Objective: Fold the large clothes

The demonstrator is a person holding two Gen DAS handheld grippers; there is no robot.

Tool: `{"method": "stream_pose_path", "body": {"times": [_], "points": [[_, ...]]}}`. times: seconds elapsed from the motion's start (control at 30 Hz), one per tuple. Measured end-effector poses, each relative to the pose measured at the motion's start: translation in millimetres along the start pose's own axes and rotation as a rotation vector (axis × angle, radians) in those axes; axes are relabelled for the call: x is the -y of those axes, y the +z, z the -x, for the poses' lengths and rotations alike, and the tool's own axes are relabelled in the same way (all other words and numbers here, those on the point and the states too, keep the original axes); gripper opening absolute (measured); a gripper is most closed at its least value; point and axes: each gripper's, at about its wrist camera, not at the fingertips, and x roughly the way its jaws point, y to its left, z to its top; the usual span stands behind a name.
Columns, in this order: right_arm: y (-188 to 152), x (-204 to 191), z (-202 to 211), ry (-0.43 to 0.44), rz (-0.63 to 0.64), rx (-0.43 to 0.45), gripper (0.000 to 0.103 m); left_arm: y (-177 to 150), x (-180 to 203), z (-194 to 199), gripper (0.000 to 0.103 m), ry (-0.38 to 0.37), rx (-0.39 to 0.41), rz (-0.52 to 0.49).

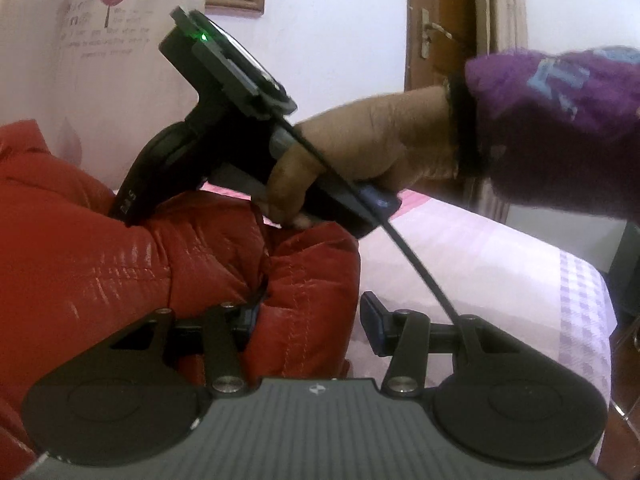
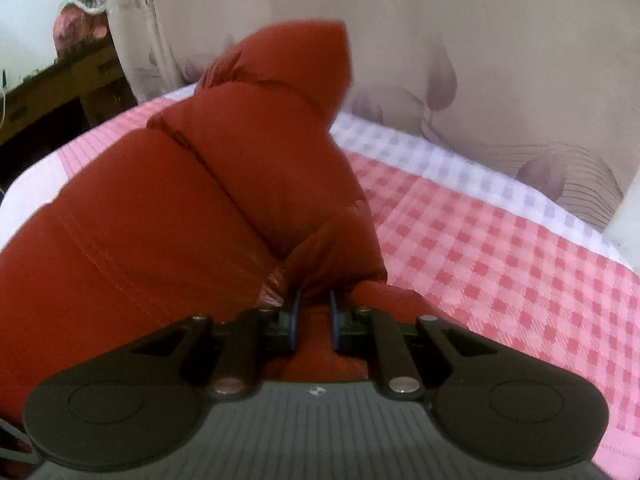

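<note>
Currently the right gripper (image 2: 313, 322) pinches a near fold of the red padded jacket (image 2: 180, 208) lying lengthwise away across the bed (image 2: 500, 240), while the left gripper (image 1: 308, 322), spread, straddles its edge.

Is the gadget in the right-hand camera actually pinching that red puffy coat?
Yes, the right gripper has its two fingers closed narrowly on a bunched fold of the red jacket.

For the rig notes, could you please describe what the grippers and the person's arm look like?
Both grippers, left gripper and right gripper, are matte black with round side discs, silver screws, a ribbed grey body and blue finger pads. A black cable runs between them. The right hand is bare, with a purple knit sleeve.
</note>
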Motion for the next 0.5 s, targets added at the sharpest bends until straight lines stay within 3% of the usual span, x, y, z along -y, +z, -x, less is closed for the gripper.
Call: {"method": "stream_pose_path", "body": {"times": [0.2, 0.37, 0.5], "points": [[-19, 5, -2, -0.026, -0.028, 0.073, 0.011, 3, 0, -2, 0.050, 0.008, -0.026, 0.005], [-46, 28, 11, 0.022, -0.163, 0.191, 0.012, 1, 2, 30, 0.050, -0.032, 0.069, -0.014], [-54, 43, 15, 0.087, -0.306, 0.234, 0.012, 4, -3, 75, 0.050, -0.009, 0.165, 0.022]]}}
